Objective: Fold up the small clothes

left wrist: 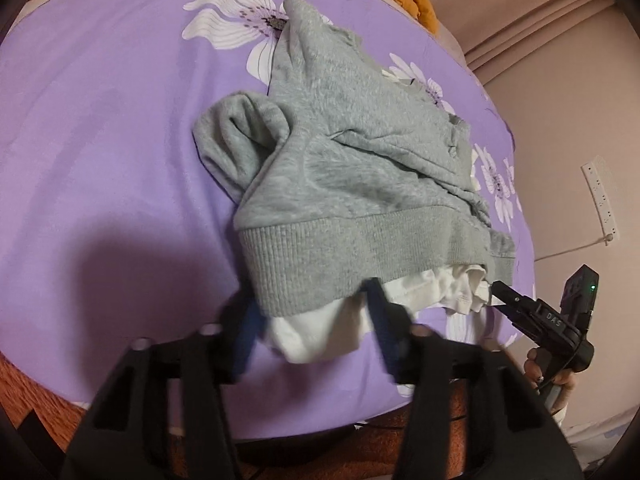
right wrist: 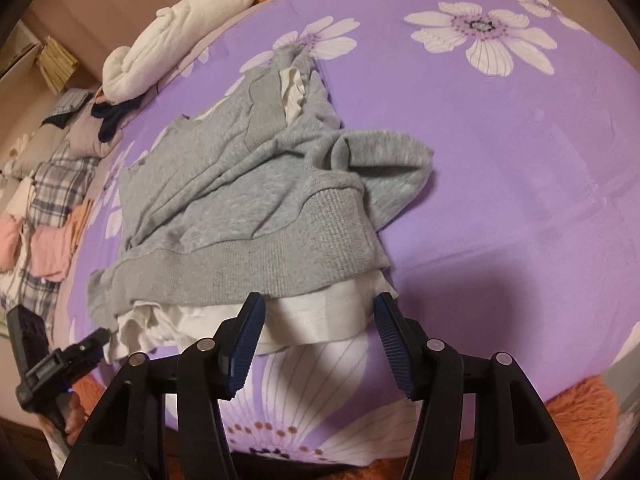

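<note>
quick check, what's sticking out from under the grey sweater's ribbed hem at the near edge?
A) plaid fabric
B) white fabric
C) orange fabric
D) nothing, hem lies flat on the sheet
B: a white layer shows below the ribbed hem of the sweater in both views, lying on the purple sheet.

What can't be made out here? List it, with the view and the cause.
- Left gripper, left wrist view: fingers blurred, so contact with the white hem is unclear.
- White garment, both views: mostly hidden under the grey sweatshirt.
- Clothes pile, right wrist view: cut by the fisheye edge, items too small.
</note>
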`<state>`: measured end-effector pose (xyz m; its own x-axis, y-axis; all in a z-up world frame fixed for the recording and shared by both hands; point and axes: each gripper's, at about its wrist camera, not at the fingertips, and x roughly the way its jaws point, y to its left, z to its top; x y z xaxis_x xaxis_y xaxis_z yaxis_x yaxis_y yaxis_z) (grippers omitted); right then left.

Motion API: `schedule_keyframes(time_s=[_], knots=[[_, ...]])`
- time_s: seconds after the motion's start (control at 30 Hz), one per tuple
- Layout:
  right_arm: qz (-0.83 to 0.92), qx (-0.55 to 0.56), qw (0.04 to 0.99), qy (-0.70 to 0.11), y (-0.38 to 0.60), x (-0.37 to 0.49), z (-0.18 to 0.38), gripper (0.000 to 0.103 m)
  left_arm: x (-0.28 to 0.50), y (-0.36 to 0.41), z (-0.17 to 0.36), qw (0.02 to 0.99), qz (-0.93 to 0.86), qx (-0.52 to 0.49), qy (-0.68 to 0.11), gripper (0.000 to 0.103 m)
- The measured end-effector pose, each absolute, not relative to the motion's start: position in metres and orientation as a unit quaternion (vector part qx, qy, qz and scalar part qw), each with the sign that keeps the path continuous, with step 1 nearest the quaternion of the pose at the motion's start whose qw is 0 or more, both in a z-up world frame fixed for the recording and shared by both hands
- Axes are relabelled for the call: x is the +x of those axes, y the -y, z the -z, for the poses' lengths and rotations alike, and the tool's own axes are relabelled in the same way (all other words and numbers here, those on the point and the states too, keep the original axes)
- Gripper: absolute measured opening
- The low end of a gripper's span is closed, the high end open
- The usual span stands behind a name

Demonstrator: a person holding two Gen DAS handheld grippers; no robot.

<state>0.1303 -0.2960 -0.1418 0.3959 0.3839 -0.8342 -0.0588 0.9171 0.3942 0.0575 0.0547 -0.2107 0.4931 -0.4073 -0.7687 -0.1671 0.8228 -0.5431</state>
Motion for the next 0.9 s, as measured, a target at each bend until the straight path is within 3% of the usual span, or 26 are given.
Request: schedule_keyframes(time_s=[0.07,0.13,0.6,0.9], knots=[[-0.136,0.148,0.822,-0.533,0.294,0.13,0.143,0.044,0.058,-0.054,0.211,0.813,0.079,-0.286,-0.501,0.021],[-0.148,0.142,0.821,-0.532,0.289,0.128,0.141,0.012,0.058,-0.054,0.205,0.814,0.082,-0.289,-0.498,0.018],[-0.206,0.173,0.852,-0.449,0.289,0.165,0.078,0.007,0.105,-0.064,0.133,0.833,0.139,-0.317,-0.431,0.015],[-0.173,0.206,0.839,-0.473,0.283,0.225,0.095,0.007,0.169,-0.085,0.146,0.818,0.106,-0.364,-0.432,0.015]])
